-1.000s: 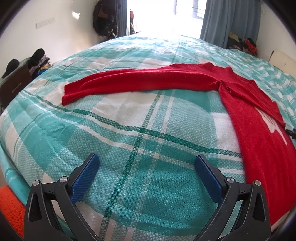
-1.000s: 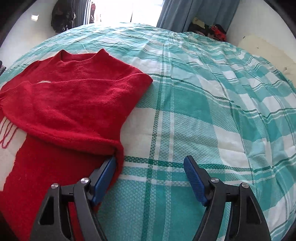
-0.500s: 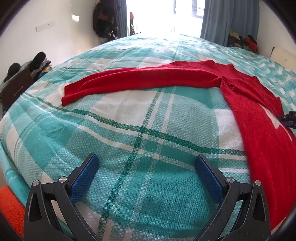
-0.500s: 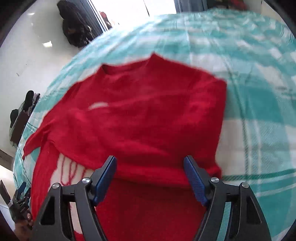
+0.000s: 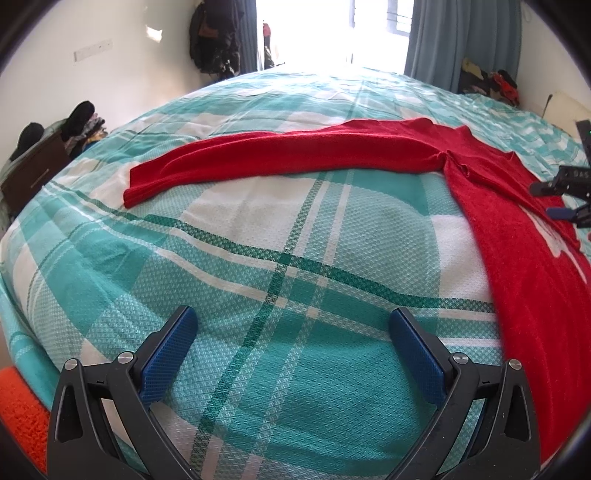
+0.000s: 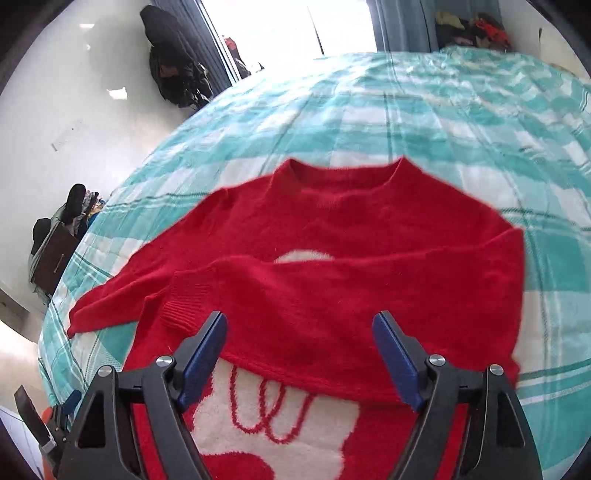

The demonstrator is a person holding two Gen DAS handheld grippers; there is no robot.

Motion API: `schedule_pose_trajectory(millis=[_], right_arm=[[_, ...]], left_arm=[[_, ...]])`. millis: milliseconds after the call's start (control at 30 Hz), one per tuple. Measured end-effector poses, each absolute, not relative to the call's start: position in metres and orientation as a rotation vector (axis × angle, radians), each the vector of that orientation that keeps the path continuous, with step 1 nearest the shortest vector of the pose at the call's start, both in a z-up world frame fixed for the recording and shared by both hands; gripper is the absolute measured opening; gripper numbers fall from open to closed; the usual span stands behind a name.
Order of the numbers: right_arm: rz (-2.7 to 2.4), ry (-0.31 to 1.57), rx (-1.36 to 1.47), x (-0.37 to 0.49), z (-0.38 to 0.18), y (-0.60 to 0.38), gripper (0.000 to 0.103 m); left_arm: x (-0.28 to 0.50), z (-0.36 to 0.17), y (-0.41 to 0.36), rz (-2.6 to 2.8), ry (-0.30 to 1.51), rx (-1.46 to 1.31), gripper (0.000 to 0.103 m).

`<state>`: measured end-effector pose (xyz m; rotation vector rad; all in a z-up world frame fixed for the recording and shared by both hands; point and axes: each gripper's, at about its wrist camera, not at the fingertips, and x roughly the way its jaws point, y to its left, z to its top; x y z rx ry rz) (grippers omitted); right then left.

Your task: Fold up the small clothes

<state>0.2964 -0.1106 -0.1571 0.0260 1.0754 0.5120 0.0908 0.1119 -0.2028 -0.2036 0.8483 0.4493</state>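
Nearest, the left tongs (image 5: pixel 293 334) hover with jaws apart over the bare teal plaid bed (image 5: pixel 258 236). The right tongs (image 6: pixel 300 341), empty, jaws wide and just opening further, hang above the red sweater (image 6: pixel 332 266), spread flat mid-bed, one sleeve (image 6: pixel 369 291) folded across its chest, the other sleeve (image 5: pixel 280 155) stretched left.

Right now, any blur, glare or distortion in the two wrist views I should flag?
Left wrist: sharp; window blown out white; fisheye bulges the bed into a dome. Right wrist: motion blur smears the red sweater collar and the bedspread beyond it, while its own fingers stay crisp; window overexposed there too; dark vignette in all corners.
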Motion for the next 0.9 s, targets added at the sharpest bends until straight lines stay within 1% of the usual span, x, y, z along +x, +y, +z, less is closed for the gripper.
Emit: schedule_pose_trajectory(millis=[67,133,233,367,467,567,700,733,800,867,900], right_arm=[[0.451,1.233,-0.020,0.300,-0.201,-0.096,0.081],[0.425,1.154,-0.118,0.290,-0.195,-0.084,0.080],[0.484,1.067,-0.052,0.273,-0.162,-0.094,0.080],[0.478,0.857,-0.080,0.224,-0.117,-0.147,0.083],[0.319,0.762,-0.128,0.180,-0.116,-0.210,0.086],[0.142,0.771,-0.093,0.149,-0.135,-0.276,0.087],[0.060,0.885,-0.065,0.130,-0.174,-0.328,0.087],[0.059,0.926,-0.052,0.126,-0.186,-0.341,0.089],[0.082,0.916,0.010,0.119,-0.198,-0.354,0.091],[0.089,0.923,0.048,0.123,-0.201,-0.357,0.097],[0.091,0.929,0.051,0.126,-0.202,-0.354,0.101]], left_arm=[[0.091,-0.203,0.112,0.444,0.851,-0.206,0.103],[0.091,-0.203,0.113,0.437,0.852,-0.211,0.102],[0.091,-0.203,0.114,0.434,0.853,-0.212,0.103],[0.092,-0.201,0.116,0.424,0.857,-0.224,0.103],[0.091,-0.201,0.116,0.421,0.854,-0.227,0.103],[0.090,-0.201,0.115,0.427,0.848,-0.221,0.103],[0.089,-0.203,0.113,0.433,0.844,-0.215,0.103],[0.089,-0.203,0.113,0.433,0.844,-0.212,0.103],[0.088,-0.203,0.111,0.434,0.845,-0.207,0.103],[0.087,-0.203,0.111,0.434,0.844,-0.206,0.102],[0.087,-0.203,0.110,0.434,0.844,-0.205,0.103]])
